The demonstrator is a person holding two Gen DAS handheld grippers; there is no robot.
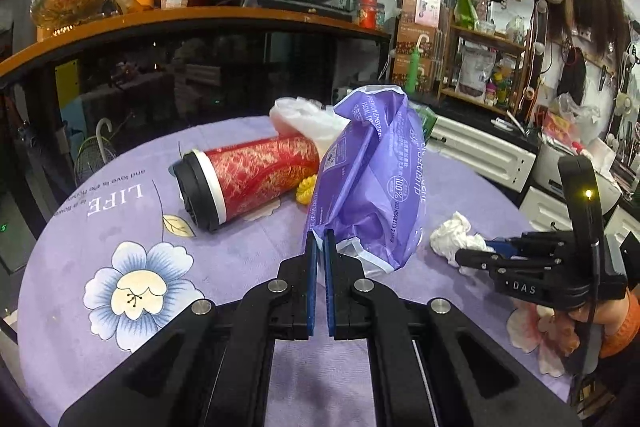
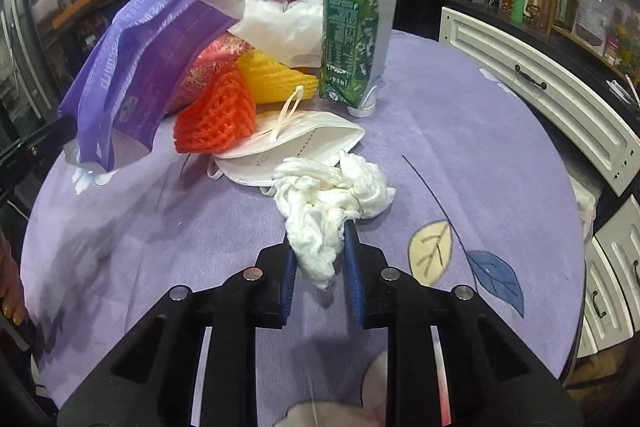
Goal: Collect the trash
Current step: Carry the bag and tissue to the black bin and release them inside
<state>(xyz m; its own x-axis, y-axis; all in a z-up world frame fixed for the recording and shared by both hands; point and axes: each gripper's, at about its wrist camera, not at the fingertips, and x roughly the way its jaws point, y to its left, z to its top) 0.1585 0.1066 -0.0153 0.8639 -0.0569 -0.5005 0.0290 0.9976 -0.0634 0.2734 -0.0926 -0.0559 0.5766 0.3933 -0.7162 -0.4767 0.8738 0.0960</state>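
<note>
Lavender cloth covers the round counter [image 2: 460, 131], and its curved rim runs close along the right, where white drawer fronts [image 2: 532, 83] stand just beyond the edge. The near part of the cloth and the stretch at right, around the printed leaves, lie bare; the clutter gathers toward the far middle. A dark glass-fronted cabinet with an orange shelf edge [image 1: 200, 23] rises behind the far rim.

The left tongs [image 1: 320, 239] are pinched together on the lower corner of a purple plastic bag [image 1: 372, 179], which stands up from the pads and leans right, its mouth at the top. Behind it lies a red tumbler [image 1: 248, 183] on its side, black lid toward the left, with a white plastic bag [image 1: 304, 119] past it.

The right tongs [image 2: 318, 243] are narrowed around a crumpled white tissue [image 2: 324, 203]; its near tail sits between the blue pads, the right pad against it, while most of the wad spreads forward on the cloth. Just beyond the tissue lies a white face mask [image 2: 304, 143], touching it. An orange foam net [image 2: 220, 115] and a yellow one [image 2: 272, 79] rest on the mask's far side, and a green drink carton [image 2: 352, 39] stands upright further back, a white cap [image 2: 362, 109] at its foot. From the left wrist view the right tongs reach in from the right edge, tips at the tissue.
</note>
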